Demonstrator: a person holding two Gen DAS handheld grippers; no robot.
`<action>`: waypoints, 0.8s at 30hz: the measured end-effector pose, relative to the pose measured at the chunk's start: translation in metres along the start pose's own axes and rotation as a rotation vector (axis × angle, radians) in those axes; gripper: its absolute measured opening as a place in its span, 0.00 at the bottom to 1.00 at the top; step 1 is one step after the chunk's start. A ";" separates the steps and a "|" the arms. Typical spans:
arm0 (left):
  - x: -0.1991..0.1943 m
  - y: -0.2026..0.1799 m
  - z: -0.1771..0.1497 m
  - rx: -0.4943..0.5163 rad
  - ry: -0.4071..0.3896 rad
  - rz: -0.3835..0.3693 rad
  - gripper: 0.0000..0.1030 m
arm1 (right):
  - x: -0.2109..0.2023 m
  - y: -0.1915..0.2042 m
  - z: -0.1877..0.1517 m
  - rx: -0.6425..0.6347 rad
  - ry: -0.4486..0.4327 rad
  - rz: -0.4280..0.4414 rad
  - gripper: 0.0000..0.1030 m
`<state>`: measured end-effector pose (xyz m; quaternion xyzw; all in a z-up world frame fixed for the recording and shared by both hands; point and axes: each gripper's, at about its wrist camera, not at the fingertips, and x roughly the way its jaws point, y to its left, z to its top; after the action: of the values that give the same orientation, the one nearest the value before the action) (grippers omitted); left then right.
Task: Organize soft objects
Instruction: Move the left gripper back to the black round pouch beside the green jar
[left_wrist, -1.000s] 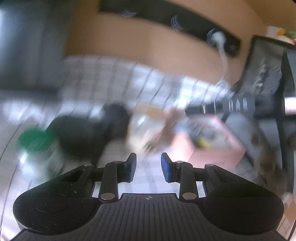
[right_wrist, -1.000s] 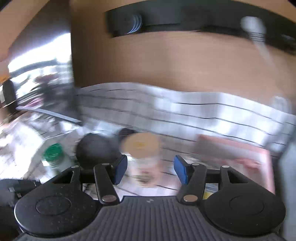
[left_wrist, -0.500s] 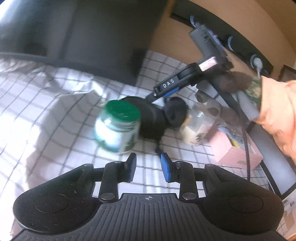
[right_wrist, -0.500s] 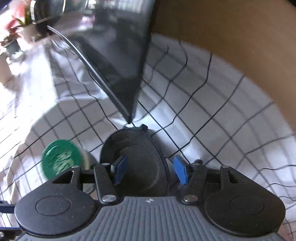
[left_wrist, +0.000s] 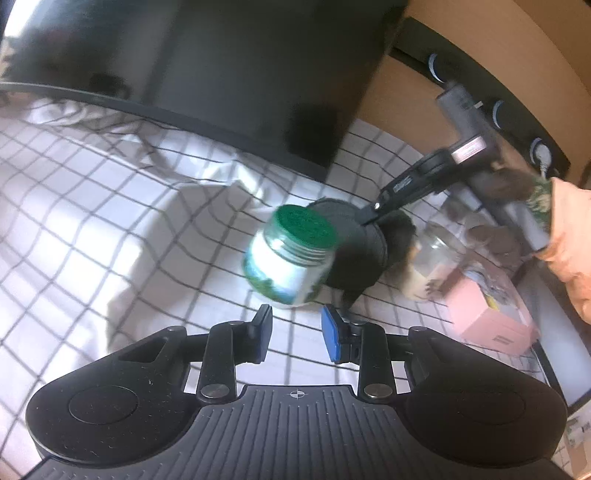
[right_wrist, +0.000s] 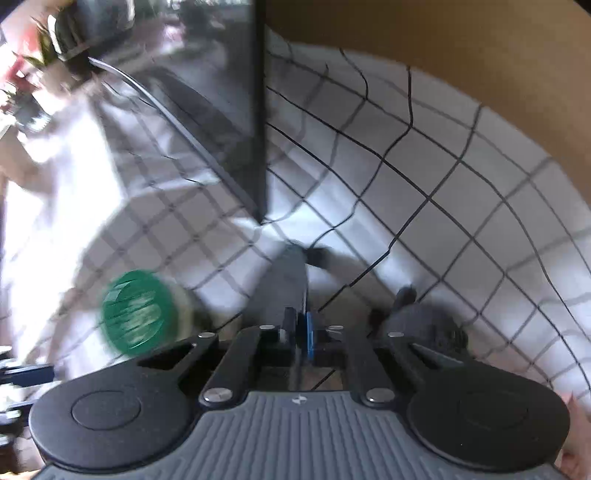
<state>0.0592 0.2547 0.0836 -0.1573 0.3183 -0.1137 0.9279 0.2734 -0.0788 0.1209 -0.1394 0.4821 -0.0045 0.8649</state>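
Nearest us, our left gripper (left_wrist: 295, 334) hangs with fingers parted and nothing between them, above the checked cloth (left_wrist: 92, 221). Just beyond stands a green-lidded jar (left_wrist: 291, 254). Behind it, our right gripper (right_wrist: 301, 338) has pinched closed on the black soft pouch (left_wrist: 354, 254).

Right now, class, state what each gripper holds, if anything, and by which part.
The right gripper is shut on the black soft pouch, pinching its upper edge. The left gripper is open and holds nothing; the green-lidded jar stands ahead of it.
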 end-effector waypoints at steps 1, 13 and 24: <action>0.004 -0.004 0.000 0.005 0.003 -0.011 0.32 | -0.009 0.003 -0.005 -0.003 -0.011 0.008 0.05; 0.033 -0.075 0.001 0.161 0.029 -0.117 0.32 | -0.050 0.022 -0.067 0.153 -0.080 0.094 0.05; 0.078 -0.076 -0.004 -0.001 0.118 -0.010 0.32 | -0.118 -0.007 -0.161 0.267 -0.284 -0.095 0.34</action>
<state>0.1083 0.1594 0.0653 -0.1524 0.3716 -0.1271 0.9069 0.0762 -0.1068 0.1408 -0.0450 0.3435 -0.0895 0.9338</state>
